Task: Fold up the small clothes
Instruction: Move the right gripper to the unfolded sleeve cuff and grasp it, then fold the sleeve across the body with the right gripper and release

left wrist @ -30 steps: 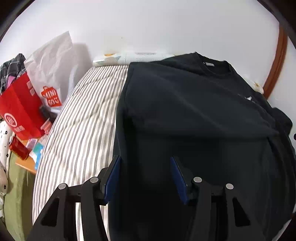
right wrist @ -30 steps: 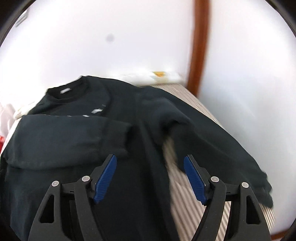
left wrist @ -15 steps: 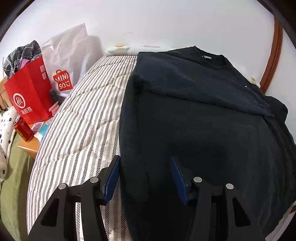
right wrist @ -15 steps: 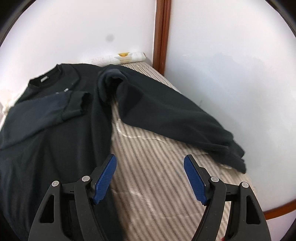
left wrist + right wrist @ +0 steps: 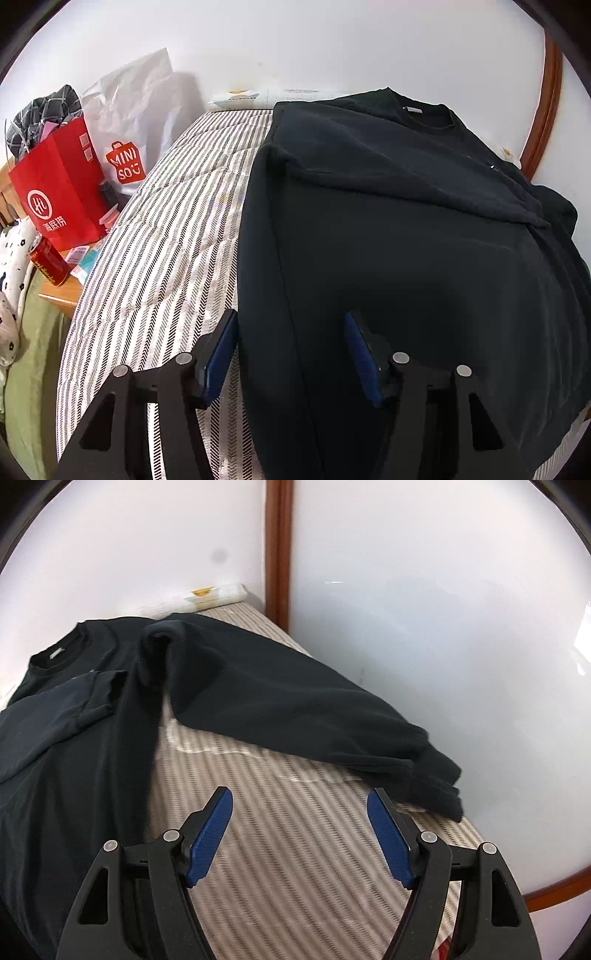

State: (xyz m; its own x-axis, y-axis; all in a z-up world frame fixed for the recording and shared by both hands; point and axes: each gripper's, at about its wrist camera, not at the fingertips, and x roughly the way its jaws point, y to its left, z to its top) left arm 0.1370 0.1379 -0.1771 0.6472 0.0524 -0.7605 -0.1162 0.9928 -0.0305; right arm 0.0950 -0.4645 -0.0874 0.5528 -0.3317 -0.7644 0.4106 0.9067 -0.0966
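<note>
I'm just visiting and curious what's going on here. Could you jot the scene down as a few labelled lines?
garment: black sweatshirt lying flat
surface: striped bed cover
one sleeve: folded across the chest
other sleeve: spread out toward the wall
left gripper: jaws opening, over the sweatshirt's side edge
right gripper: open, nothing between its jaws
beside bed: red bag

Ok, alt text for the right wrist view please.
A black sweatshirt lies on a striped mattress, one sleeve stretched out toward the wall, the other folded across its chest. The open right gripper hovers over bare mattress, holding nothing.
</note>
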